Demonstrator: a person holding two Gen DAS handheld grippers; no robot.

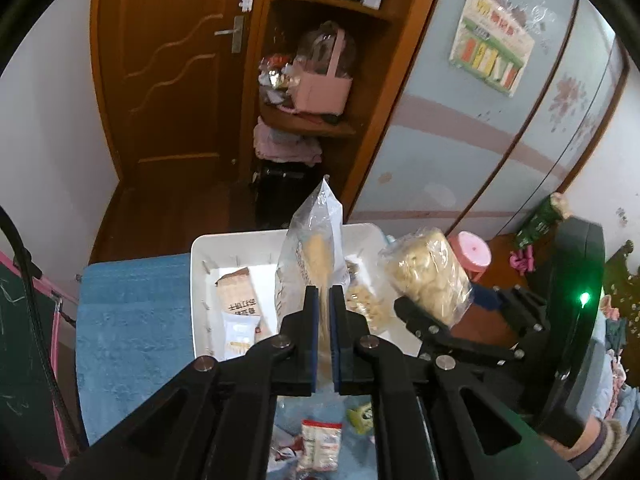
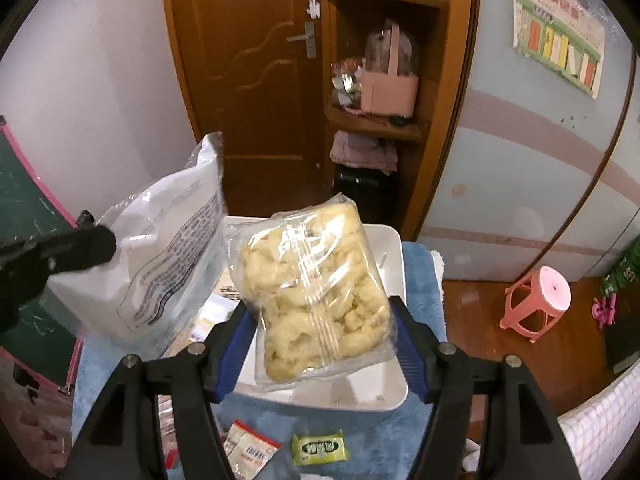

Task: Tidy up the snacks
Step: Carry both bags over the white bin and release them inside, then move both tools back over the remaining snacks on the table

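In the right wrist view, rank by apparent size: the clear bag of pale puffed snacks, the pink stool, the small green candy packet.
1. Clear bag of pale puffed snacks, though nearness inflates it.
2. Pink stool.
3. Green candy packet.

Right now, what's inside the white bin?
Bin: a brown packet and a white packet on the left, a clear bag of pale pieces right. The middle is covered by the pouch in the left tongs.
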